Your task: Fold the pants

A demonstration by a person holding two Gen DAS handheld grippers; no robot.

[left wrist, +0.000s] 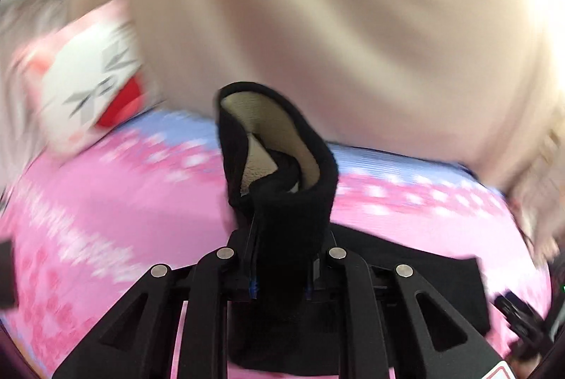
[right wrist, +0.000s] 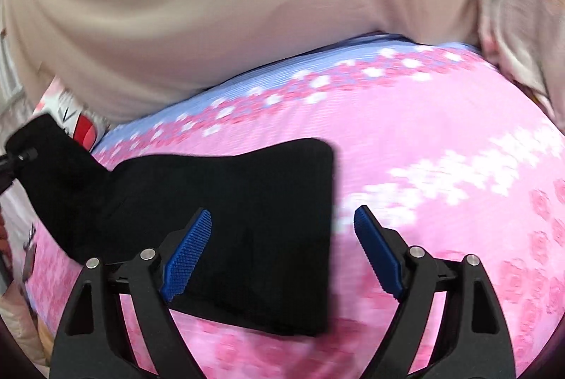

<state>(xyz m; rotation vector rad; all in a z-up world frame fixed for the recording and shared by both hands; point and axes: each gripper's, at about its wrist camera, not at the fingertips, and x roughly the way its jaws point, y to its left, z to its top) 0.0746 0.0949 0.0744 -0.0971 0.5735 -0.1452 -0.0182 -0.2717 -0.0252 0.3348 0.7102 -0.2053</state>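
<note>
Closest to my left camera, my left gripper (left wrist: 282, 259) is clenched on a black, cream-lined fold of the pants (left wrist: 279, 167), which stands up toward 12 o'clock. My right gripper (right wrist: 282, 230) hangs released, blue pads (right wrist: 187, 255) spread over the pants lying on the pink flowered blanket (right wrist: 441, 131). Farther, at 9 o'clock, a white box (left wrist: 88, 86) carries blurred, unreadable writing.

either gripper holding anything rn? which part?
Left gripper is shut on the black pants, pinching a lifted edge whose fleece lining shows; which edge, I cannot tell. Right gripper is open, holding nothing, above the pants on the pink blanket.
</note>
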